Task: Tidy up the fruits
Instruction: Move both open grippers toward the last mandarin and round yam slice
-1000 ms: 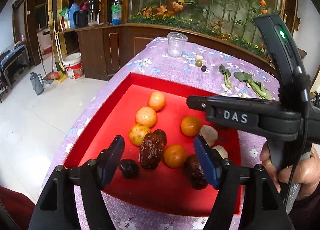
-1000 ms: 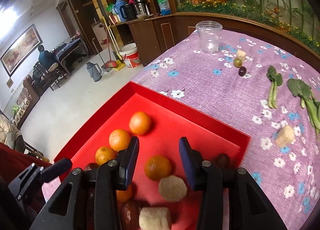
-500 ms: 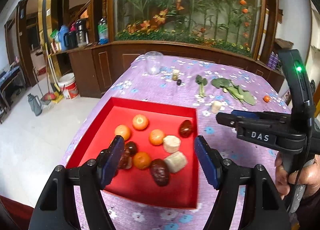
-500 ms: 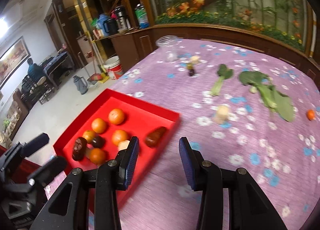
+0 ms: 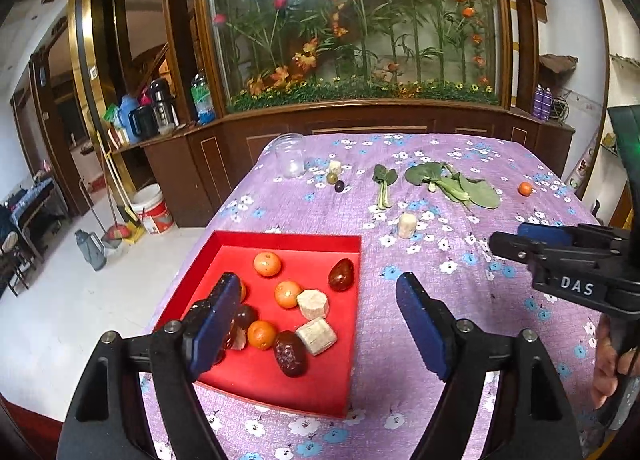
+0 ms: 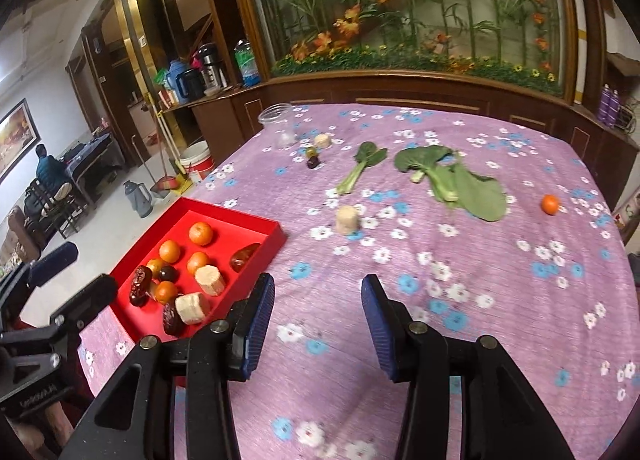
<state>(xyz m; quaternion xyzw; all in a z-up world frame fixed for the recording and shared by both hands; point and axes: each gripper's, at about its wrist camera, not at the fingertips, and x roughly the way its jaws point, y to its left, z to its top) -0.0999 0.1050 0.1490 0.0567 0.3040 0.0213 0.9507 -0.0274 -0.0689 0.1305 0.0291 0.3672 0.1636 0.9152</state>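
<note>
- Tray (image 5: 352,324) of red card sits under the left gripper (image 5: 318,326), its near right corner between the spread jaws; in it lie oranges, dark dates, a glossy red-brown fruit and two pale cut chunks, all loosely bunched toward the left jaw.
- Both grippers carry nothing: the left gripper's jaws are opening with only the tray below them, and the right gripper (image 6: 318,324) has its jaws opening over bare flowered cloth.
- The step in hand looks like a reach for the next stray piece, since several are not yet in the tray.
- A pale chunk (image 6: 346,220) stands straight ahead of the right jaws, well beyond their tips; a lone orange (image 6: 550,204) lies far off past the right jaw.
- Small pieces by the jar (image 6: 280,124) sit farthest ahead, left of the leafy greens (image 6: 460,180).
- The next move likely calls for carrying the right jaws forward to straddle the pale chunk, then closing gently.
</note>
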